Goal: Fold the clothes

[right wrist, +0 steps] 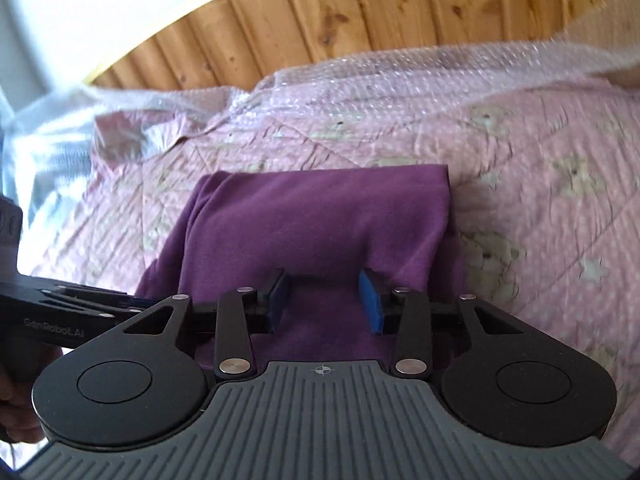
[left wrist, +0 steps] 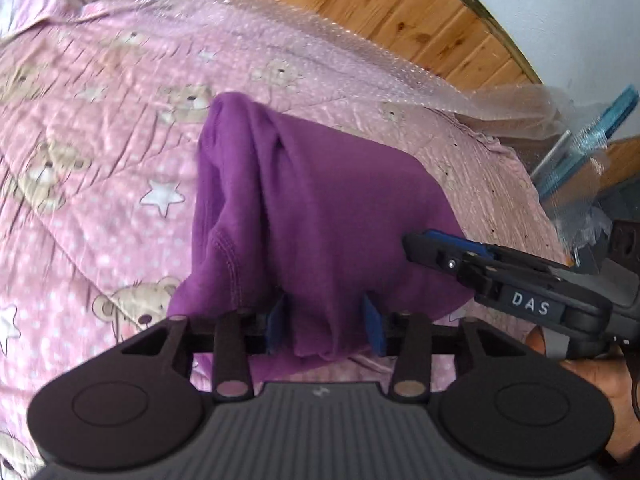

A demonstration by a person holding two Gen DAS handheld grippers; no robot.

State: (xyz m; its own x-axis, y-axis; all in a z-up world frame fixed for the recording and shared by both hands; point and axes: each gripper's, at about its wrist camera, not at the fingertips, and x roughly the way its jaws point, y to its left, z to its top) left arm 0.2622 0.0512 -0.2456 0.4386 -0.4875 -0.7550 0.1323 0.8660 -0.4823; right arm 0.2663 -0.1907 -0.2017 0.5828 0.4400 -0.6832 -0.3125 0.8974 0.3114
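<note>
A purple garment (left wrist: 320, 200) lies partly folded on a pink quilt with bears and stars (left wrist: 100, 200). My left gripper (left wrist: 325, 324) is shut on a bunched fold at the garment's near edge. Cloth fills the gap between its blue pads (left wrist: 276, 320) and hangs below them. From there the cloth rises in folds to a peak further off. In the right wrist view the garment (right wrist: 320, 216) shows as a rough rectangle. My right gripper (right wrist: 325, 300) is shut on its near edge, with creases running out from the pads (right wrist: 370, 304). The right gripper (left wrist: 416, 242) also shows at the garment's right side.
Bubble wrap (left wrist: 320, 32) covers the quilt's far edge below a wooden panelled wall (right wrist: 360, 20). The left gripper's arm (right wrist: 60, 312) and a hand (right wrist: 16, 412) sit at the left. Blue and clear clutter (left wrist: 592, 148) stands beyond the bed's right edge. A hand (left wrist: 600, 376) holds the right gripper.
</note>
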